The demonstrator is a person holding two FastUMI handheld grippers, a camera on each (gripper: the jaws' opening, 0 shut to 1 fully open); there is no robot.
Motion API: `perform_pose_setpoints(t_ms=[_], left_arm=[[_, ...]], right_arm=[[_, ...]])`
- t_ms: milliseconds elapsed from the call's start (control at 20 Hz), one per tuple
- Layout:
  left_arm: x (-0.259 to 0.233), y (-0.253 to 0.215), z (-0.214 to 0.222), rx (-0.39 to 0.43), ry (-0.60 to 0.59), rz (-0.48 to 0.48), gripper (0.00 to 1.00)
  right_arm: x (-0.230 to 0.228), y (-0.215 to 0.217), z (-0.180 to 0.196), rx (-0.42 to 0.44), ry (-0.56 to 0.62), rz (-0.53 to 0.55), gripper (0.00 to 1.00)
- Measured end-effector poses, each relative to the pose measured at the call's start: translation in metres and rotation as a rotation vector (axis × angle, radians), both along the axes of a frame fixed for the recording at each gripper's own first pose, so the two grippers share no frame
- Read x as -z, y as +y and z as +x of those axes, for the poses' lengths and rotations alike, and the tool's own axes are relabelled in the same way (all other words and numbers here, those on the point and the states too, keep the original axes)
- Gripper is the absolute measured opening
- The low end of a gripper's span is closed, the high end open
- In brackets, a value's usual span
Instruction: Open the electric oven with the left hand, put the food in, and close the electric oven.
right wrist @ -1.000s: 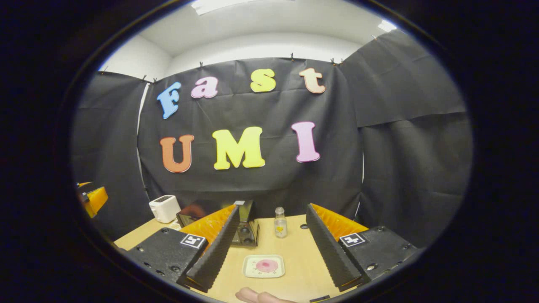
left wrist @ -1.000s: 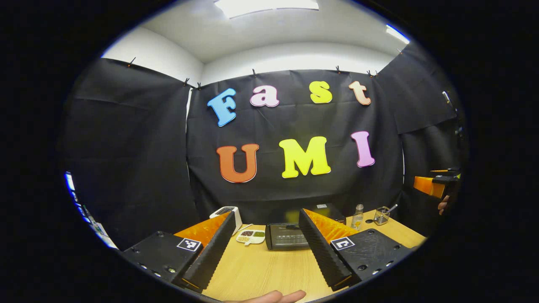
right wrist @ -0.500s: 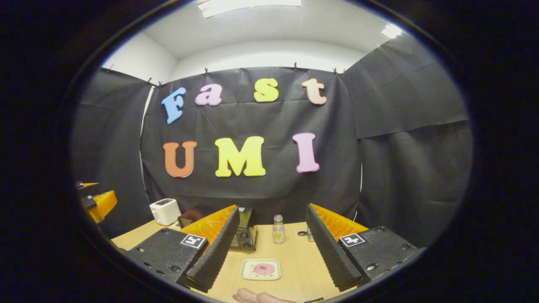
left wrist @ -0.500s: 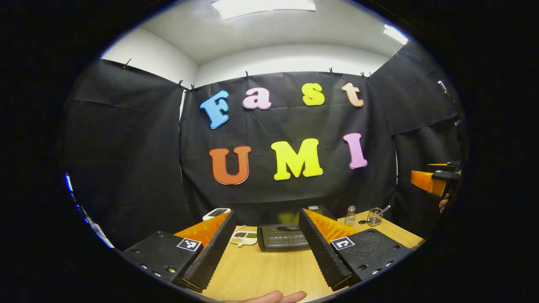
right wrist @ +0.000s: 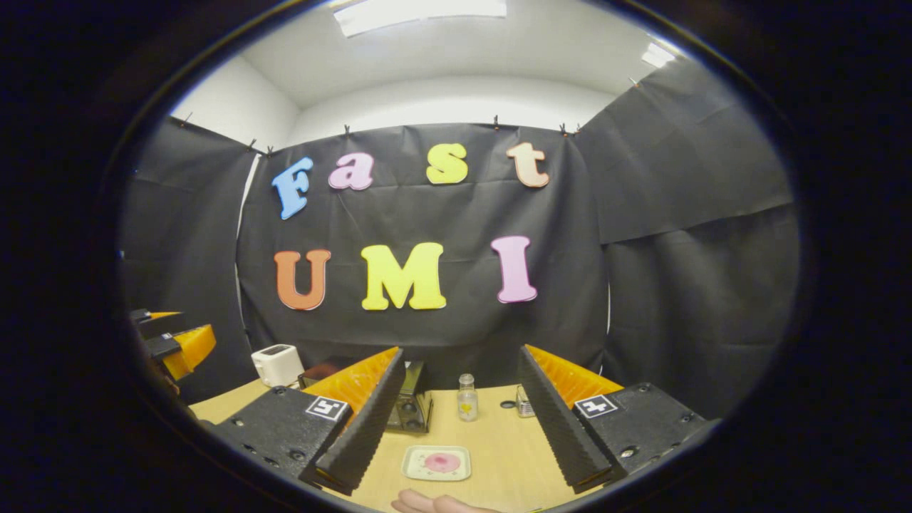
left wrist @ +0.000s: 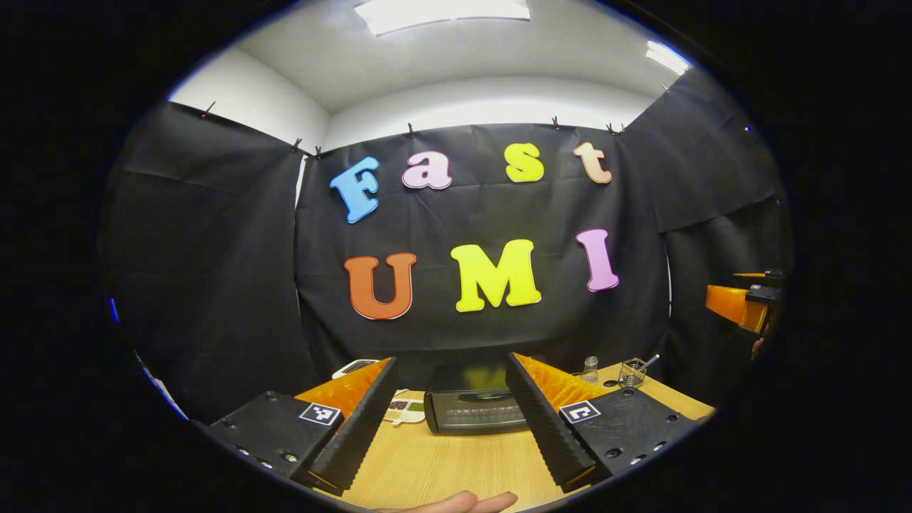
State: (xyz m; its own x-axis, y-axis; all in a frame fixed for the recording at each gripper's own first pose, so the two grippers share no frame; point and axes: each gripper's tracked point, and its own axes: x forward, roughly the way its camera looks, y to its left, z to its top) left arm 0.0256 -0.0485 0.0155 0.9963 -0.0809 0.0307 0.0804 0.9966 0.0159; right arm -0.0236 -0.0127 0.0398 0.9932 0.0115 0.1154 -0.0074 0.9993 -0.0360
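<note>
A black electric oven [left wrist: 467, 410] stands on the wooden table [left wrist: 442, 463] with its door closed, straight ahead between my left gripper's fingers. The left gripper [left wrist: 450, 420] is open and empty, short of the oven. In the right gripper view the oven [right wrist: 407, 407] is partly hidden behind the left finger, and a white square plate [right wrist: 437, 463] with a pink piece of food [right wrist: 442, 462] lies on the table ahead. My right gripper [right wrist: 456, 420] is open and empty above the table, short of the plate. The other gripper [right wrist: 178, 345] shows orange at the left edge.
A white toaster [right wrist: 276, 365] stands at the back left. A small clear bottle [right wrist: 467, 398] and a wire cup [left wrist: 632, 372] stand toward the back right. A divided dish of beans [left wrist: 402, 411] lies left of the oven. Fingertips [left wrist: 463, 503] show at the bottom edge.
Both grippers have dropped lower and moved forward. The oven looks larger and more centred in the left gripper view. Both stay open.
</note>
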Motion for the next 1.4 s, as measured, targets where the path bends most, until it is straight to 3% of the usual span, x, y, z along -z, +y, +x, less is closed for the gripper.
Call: perform_pose_setpoints(t_ms=[100,150,500,650,700,750,800,900,950,1050,1100,1150,1350,1400], left_arm=[[0.010,-0.010,0.019,0.026,0.024,0.007,0.95],[0.017,-0.016,0.029,0.040,0.044,0.004,0.96],[0.076,-0.047,0.108,0.109,0.185,-0.005,0.96],[0.106,-0.052,0.146,0.076,0.224,0.049,0.96],[0.118,-0.056,0.157,0.065,0.244,0.055,0.96],[0.129,-0.063,0.167,0.077,0.266,0.063,0.96],[0.136,-0.066,0.179,0.072,0.272,0.066,0.96],[0.154,-0.074,0.203,0.078,0.296,0.083,0.96],[0.162,-0.076,0.216,0.066,0.300,0.093,0.96],[0.183,-0.083,0.234,0.078,0.354,0.083,0.96],[0.191,-0.086,0.242,0.080,0.385,0.065,0.96],[0.199,-0.090,0.248,0.092,0.412,0.048,0.96],[0.230,-0.098,0.262,0.105,0.537,-0.030,0.96],[0.221,-0.097,0.267,0.111,0.512,-0.040,1.00]], right_arm=[[-0.001,-0.003,0.003,0.004,-0.011,0.007,1.00],[-0.001,-0.004,0.005,0.004,-0.016,0.006,0.96],[0.015,-0.015,0.024,-0.005,-0.008,0.029,0.96],[0.025,-0.028,0.035,0.008,0.002,0.021,0.96],[0.029,-0.034,0.039,0.009,0.011,0.026,1.00],[0.034,-0.038,0.042,0.010,0.022,0.034,0.96],[0.036,-0.043,0.046,0.008,0.029,0.039,1.00],[0.042,-0.057,0.055,0.025,0.041,0.049,0.96],[0.047,-0.064,0.059,0.033,0.052,0.054,1.00],[0.054,-0.072,0.066,0.034,0.076,0.065,0.96],[0.055,-0.076,0.069,0.035,0.078,0.074,1.00],[0.056,-0.083,0.072,0.041,0.075,0.080,0.96],[0.056,-0.108,0.078,0.089,0.056,0.092,0.96],[0.055,-0.112,0.078,0.095,0.052,0.099,0.96]])
